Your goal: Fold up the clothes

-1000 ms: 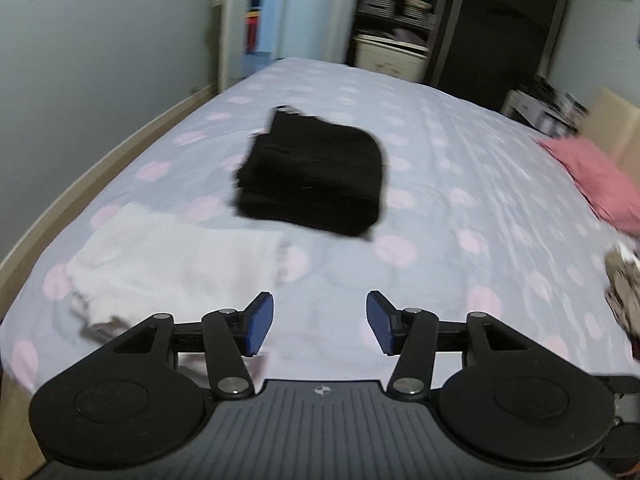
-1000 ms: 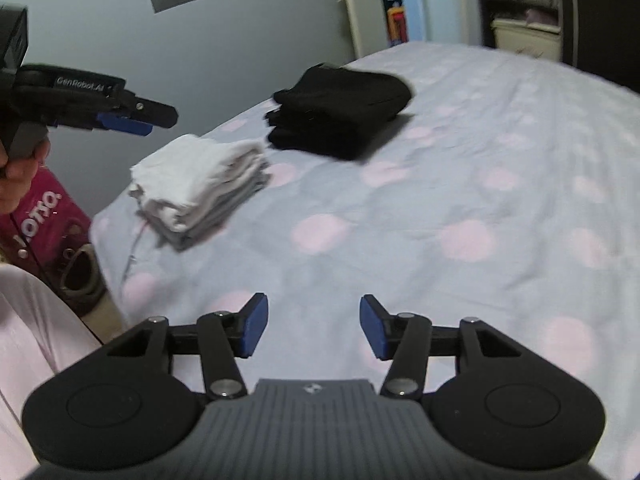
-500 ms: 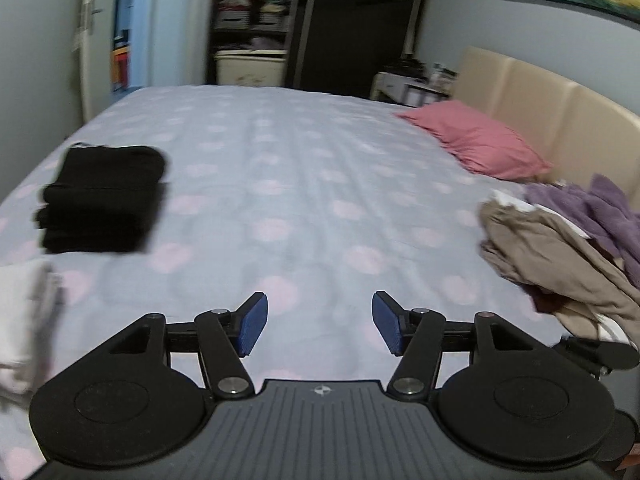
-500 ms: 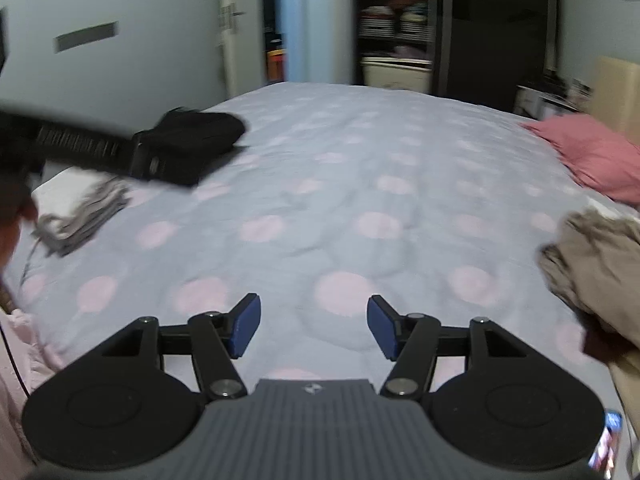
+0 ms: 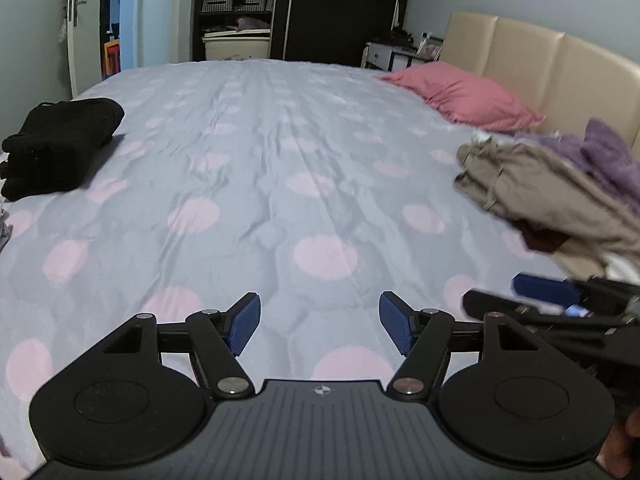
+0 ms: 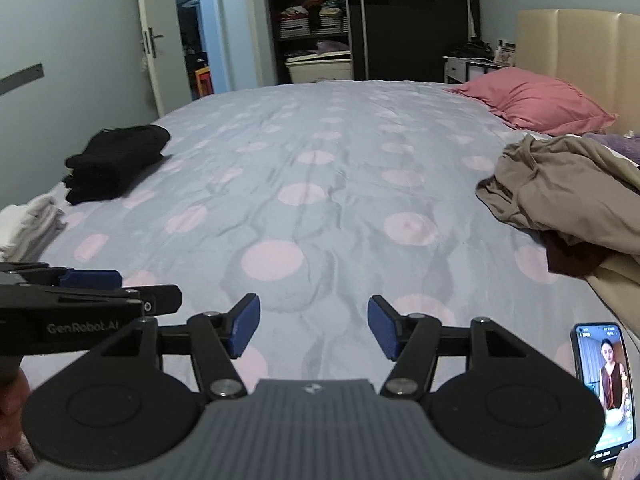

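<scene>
Two folded stacks, black [image 5: 60, 148] and white [image 6: 28, 226], now sit off at my ten o'clock; I have swung away toward the unfolded heap [image 6: 568, 192] at two o'clock. Left gripper [image 5: 320, 328] and right gripper [image 6: 314, 330] jaws are opening, nothing between them.

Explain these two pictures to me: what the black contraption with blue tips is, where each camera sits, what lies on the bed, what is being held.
A person carries two hand-held grippers, each with a fisheye camera looking along its two blue-padded fingers. One picture comes from the left gripper, the other from the right gripper. Both are opening, nothing between their fingers. On the grey bedspread with pink dots lie a folded black garment, a folded white garment, a crumpled beige garment pile, a pink pillow and a lit smartphone.
</scene>
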### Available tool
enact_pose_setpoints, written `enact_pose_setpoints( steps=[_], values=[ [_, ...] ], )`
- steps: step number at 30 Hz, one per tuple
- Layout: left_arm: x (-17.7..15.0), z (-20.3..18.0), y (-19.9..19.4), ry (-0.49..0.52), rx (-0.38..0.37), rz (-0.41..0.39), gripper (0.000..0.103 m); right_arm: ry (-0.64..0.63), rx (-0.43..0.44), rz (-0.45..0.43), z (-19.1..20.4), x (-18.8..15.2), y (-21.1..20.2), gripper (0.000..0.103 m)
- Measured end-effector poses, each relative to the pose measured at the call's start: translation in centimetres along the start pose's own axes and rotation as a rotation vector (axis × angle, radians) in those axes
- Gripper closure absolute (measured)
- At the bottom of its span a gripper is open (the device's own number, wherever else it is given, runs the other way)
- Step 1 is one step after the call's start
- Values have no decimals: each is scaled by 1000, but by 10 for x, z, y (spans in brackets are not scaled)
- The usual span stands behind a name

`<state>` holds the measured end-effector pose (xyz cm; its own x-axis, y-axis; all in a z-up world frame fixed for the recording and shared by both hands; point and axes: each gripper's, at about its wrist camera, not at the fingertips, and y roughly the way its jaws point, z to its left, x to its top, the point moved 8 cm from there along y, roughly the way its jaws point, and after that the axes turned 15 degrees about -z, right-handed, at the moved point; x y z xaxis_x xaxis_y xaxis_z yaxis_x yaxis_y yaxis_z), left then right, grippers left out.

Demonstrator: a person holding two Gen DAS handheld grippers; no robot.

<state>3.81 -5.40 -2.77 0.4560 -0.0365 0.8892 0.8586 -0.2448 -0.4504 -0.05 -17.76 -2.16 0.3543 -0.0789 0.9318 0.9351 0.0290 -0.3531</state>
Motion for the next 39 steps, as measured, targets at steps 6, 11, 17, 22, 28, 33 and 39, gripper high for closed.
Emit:
enact_pose_setpoints(
  steps=[6, 11, 17, 22, 28, 33, 39],
  values=[
    [-9, 1, 8, 16, 64, -29, 36, 1, 2, 16, 9, -7, 7, 33],
    [-8, 10, 9, -11, 100, -44, 33, -16, 4, 19, 16, -11, 9, 32],
    [-11, 29, 7, -29, 141, -61, 29, -14, 16, 6, 25, -6, 11, 32],
    [-12, 40, 0, -21, 181, -87, 29, -24, 40, -8, 38, -1, 11, 31],
    [-8, 48, -8, -54, 204, -96, 29, -27, 52, -19, 49, 6, 9, 30],
    [-3, 52, -15, -69, 221, -112, 29, -17, 52, -34, 53, 10, 7, 29],
    [5, 52, -21, -61, 232, -125, 28, 15, 52, -40, 54, 13, 5, 29]
  ],
)
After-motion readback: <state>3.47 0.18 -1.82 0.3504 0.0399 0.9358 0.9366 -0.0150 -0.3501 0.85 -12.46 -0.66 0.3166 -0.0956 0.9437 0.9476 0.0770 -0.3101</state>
